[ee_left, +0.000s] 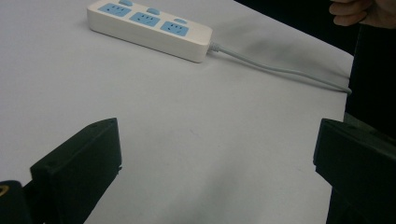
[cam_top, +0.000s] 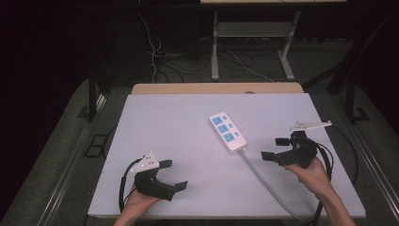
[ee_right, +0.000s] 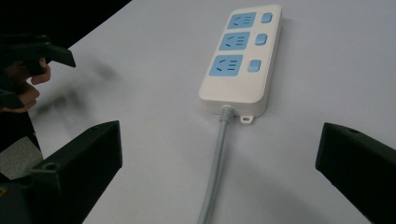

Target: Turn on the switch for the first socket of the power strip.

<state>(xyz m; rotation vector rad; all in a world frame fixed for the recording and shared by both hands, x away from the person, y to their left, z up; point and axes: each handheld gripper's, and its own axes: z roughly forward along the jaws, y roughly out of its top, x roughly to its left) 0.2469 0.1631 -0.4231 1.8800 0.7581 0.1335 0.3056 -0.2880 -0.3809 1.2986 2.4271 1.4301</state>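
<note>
A white power strip (cam_top: pixel 227 131) with three blue sockets lies on the white table top (cam_top: pixel 179 122), slanted, right of centre. Its grey cable (cam_top: pixel 266 181) runs from its near end toward the table's front edge. My right gripper (cam_top: pixel 276 148) hovers just right of the strip's near end, jaws wide apart and empty. In the right gripper view the strip (ee_right: pixel 243 60) and cable (ee_right: pixel 215 163) lie ahead between the jaws. My left gripper (cam_top: pixel 173 174) rests near the front left, open and empty. The left gripper view has the strip (ee_left: pixel 149 28) far ahead.
A wooden strip (cam_top: pixel 216 88) borders the table's far edge. Beyond it stand the legs of a white frame (cam_top: pixel 215 47) with loose cables on the dark floor. The person's other hand (ee_right: pixel 21 79) is at the left of the right gripper view.
</note>
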